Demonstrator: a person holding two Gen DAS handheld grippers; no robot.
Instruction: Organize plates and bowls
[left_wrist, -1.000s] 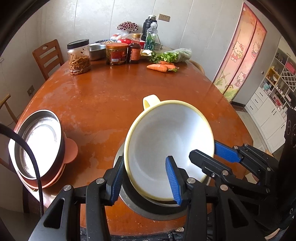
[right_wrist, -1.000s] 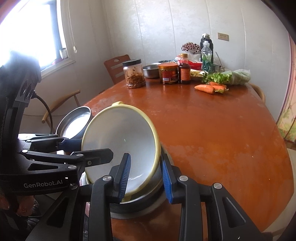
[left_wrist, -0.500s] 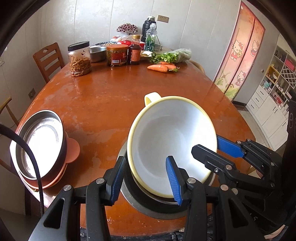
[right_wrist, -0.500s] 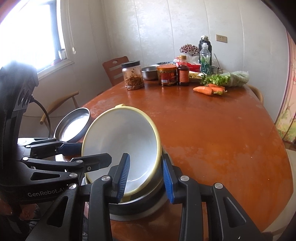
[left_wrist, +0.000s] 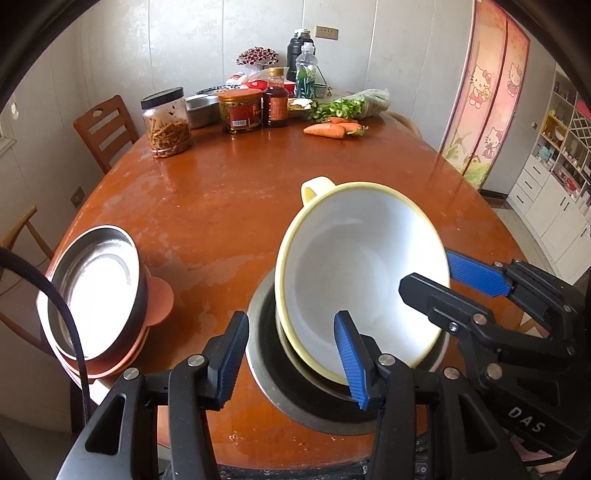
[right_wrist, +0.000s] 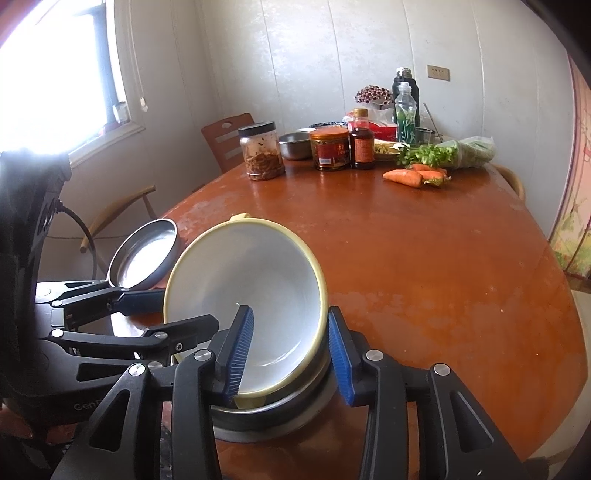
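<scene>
Both the left gripper (left_wrist: 291, 358) and the right gripper (right_wrist: 290, 352) have just been opening, releasing the yellow-rimmed bowl (left_wrist: 362, 273), which leans tilted in the metal bowl (left_wrist: 266, 369) to nest.

A white bowl (left_wrist: 354, 269) with a pale yellow rim and a small yellow handle sat tilted inside a steel bowl (left_wrist: 266, 373) near the table's front edge, its opening facing up and toward the cameras. Well to its left, a shallow steel dish (left_wrist: 96, 288) lay stacked, also tilted, on a terracotta-coloured plate (left_wrist: 159, 301) with a rounded ear.
</scene>
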